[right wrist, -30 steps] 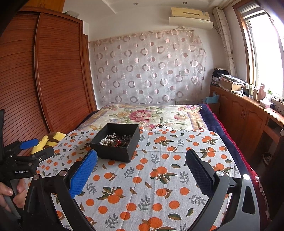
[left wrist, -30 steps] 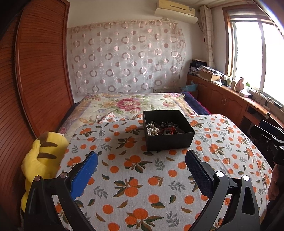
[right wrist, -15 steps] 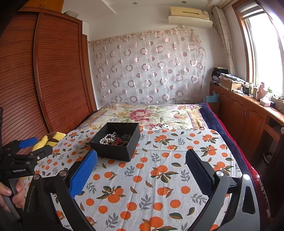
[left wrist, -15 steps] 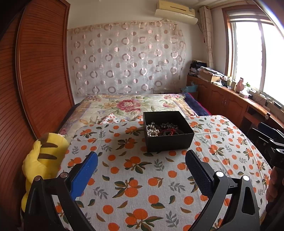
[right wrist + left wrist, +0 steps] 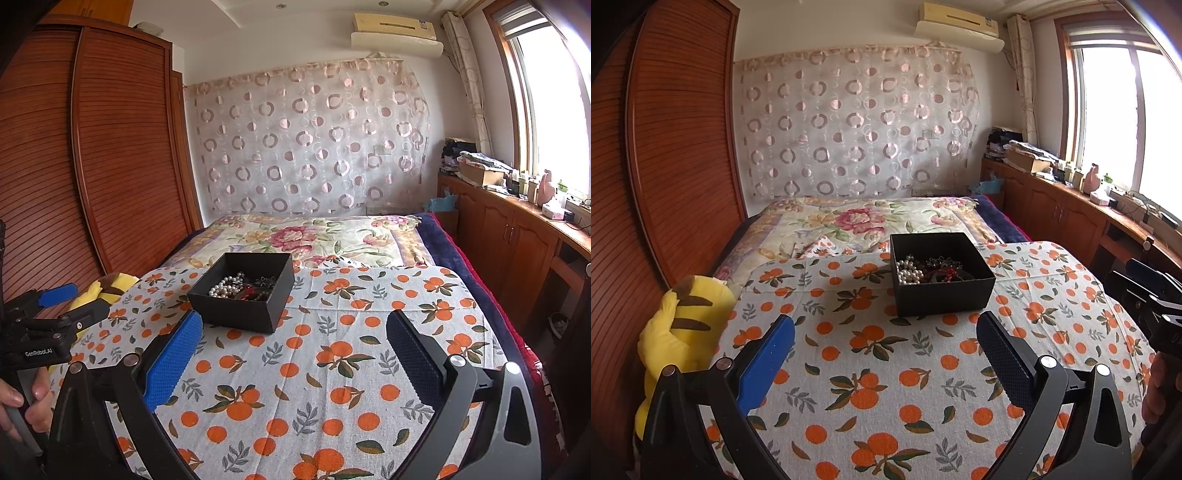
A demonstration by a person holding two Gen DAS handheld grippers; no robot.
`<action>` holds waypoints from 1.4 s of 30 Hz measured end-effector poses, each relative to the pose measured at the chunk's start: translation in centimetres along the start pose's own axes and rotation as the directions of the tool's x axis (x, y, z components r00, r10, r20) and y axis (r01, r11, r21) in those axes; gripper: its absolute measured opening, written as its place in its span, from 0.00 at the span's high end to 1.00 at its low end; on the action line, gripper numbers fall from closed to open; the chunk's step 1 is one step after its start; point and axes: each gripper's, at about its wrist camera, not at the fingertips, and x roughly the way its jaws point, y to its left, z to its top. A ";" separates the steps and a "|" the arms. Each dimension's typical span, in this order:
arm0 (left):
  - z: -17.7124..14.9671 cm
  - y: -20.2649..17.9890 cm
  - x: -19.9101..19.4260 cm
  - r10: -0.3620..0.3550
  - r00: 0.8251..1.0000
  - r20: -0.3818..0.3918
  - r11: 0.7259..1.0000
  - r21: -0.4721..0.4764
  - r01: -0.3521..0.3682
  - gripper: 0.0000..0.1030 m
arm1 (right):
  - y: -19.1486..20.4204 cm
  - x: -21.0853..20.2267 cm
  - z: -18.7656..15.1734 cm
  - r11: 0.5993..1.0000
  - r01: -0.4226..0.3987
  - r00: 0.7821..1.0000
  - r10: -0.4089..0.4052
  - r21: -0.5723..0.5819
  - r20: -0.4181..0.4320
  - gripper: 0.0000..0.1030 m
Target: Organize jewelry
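A black open box [image 5: 942, 293] [image 5: 236, 306] stands on a table covered with an orange-print cloth [image 5: 871, 391] [image 5: 332, 369]. Inside it lie a white pearl string [image 5: 909, 271] [image 5: 223, 287], a red piece [image 5: 945, 273] and dark metal pieces. My left gripper [image 5: 885, 332] is open and empty, held back from the box's near wall. My right gripper [image 5: 294, 330] is also open and empty, to the right of the box. In the right wrist view the left gripper [image 5: 55, 306] shows at the left edge, held by a hand [image 5: 22, 406].
A yellow plush toy [image 5: 683, 343] sits off the table's left edge by a wooden wardrobe [image 5: 665, 147]. A bed with a floral quilt [image 5: 864, 221] lies behind the table. Wooden cabinets [image 5: 517, 236] with clutter run under the window on the right.
Both views have barely shifted; the grippers stay open and the box has not moved.
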 end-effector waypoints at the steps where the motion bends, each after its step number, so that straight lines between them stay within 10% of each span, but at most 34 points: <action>1: 0.0 0.0 0.0 -0.001 1.000 0.000 1.000 0.000 0.001 0.08 | 0.0 0.0 0.0 1.000 0.000 1.000 0.000 0.000 0.001 0.02; 42: 0.4 -0.2 -0.3 0.002 1.000 0.012 1.000 0.001 -0.002 0.08 | 0.9 0.5 -0.6 1.000 -0.006 1.000 0.006 0.001 -0.002 0.02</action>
